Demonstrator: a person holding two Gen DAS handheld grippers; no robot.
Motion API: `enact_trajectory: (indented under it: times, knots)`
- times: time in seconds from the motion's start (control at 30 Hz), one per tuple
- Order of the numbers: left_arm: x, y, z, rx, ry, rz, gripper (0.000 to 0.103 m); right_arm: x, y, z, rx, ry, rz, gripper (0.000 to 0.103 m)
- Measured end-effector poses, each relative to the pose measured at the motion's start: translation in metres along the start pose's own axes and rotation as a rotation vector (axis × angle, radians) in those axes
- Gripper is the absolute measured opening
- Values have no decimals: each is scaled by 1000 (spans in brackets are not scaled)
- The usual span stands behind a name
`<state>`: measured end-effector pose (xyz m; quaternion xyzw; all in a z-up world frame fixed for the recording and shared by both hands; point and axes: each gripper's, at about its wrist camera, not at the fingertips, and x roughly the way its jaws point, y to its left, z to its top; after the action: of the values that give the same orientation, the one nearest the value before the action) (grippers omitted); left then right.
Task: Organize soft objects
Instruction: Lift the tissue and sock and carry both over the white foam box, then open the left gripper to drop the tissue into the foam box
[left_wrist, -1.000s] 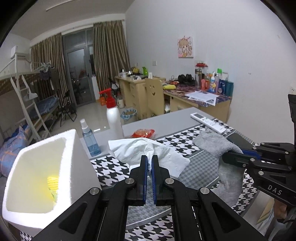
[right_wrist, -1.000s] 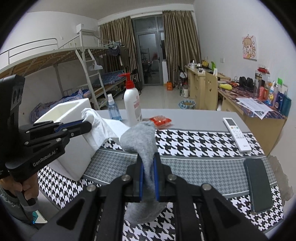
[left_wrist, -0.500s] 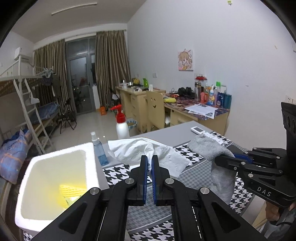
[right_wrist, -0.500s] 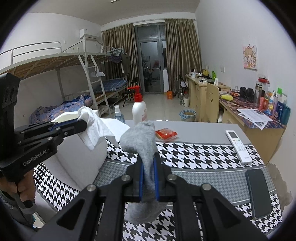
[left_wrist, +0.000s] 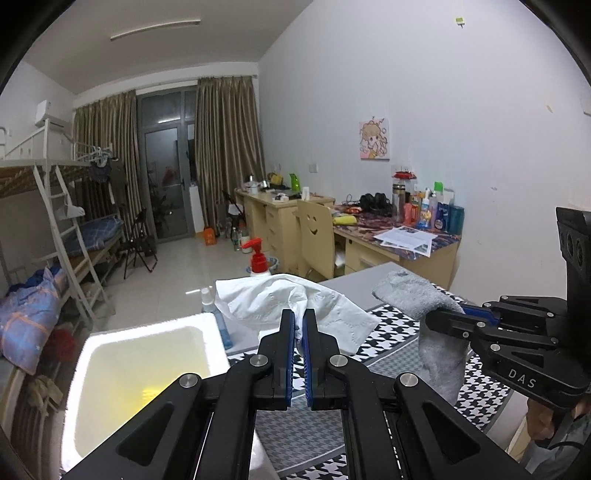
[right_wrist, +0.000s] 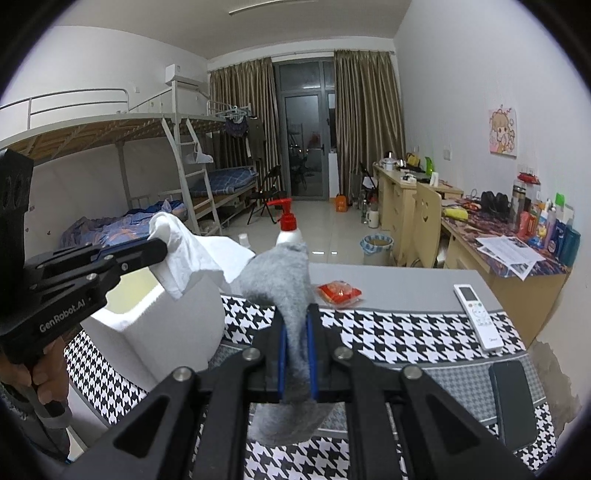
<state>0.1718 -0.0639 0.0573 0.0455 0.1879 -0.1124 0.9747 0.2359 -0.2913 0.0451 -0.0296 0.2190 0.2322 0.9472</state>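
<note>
My left gripper (left_wrist: 299, 321) is shut on a white tissue (left_wrist: 280, 299) and holds it in the air just right of the open white foam box (left_wrist: 147, 354). My right gripper (right_wrist: 295, 325) is shut on a grey sock (right_wrist: 284, 277) that hangs through the jaws above the houndstooth mat (right_wrist: 399, 332). In the right wrist view the left gripper (right_wrist: 155, 247) holds the tissue (right_wrist: 188, 251) over the box's (right_wrist: 177, 325) right side. In the left wrist view the right gripper (left_wrist: 436, 317) and sock (left_wrist: 417, 295) hang to the right.
A red-capped pump bottle (right_wrist: 288, 229), a small spray bottle (left_wrist: 214, 314) and a red snack packet (right_wrist: 338, 291) stand behind the box. A white remote (right_wrist: 476, 314) and a black phone (right_wrist: 511, 398) lie on the table's right side. Something yellow lies inside the box (left_wrist: 147, 395).
Both grippers have risen with the tissue and the sock. The left gripper's view now looks down more into the foam box, and the table items sit lower in view.
</note>
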Motion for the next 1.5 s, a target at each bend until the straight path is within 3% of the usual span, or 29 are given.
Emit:
enact_trajectory:
  times: [1.13,1.5]
  knots:
    - [-22,29,13,-26,-66,105,4,6,32,34,-50,-58,61,13]
    - [-29,43,12,-40,-61,155,4,15,48,42,-67,-59,117,13]
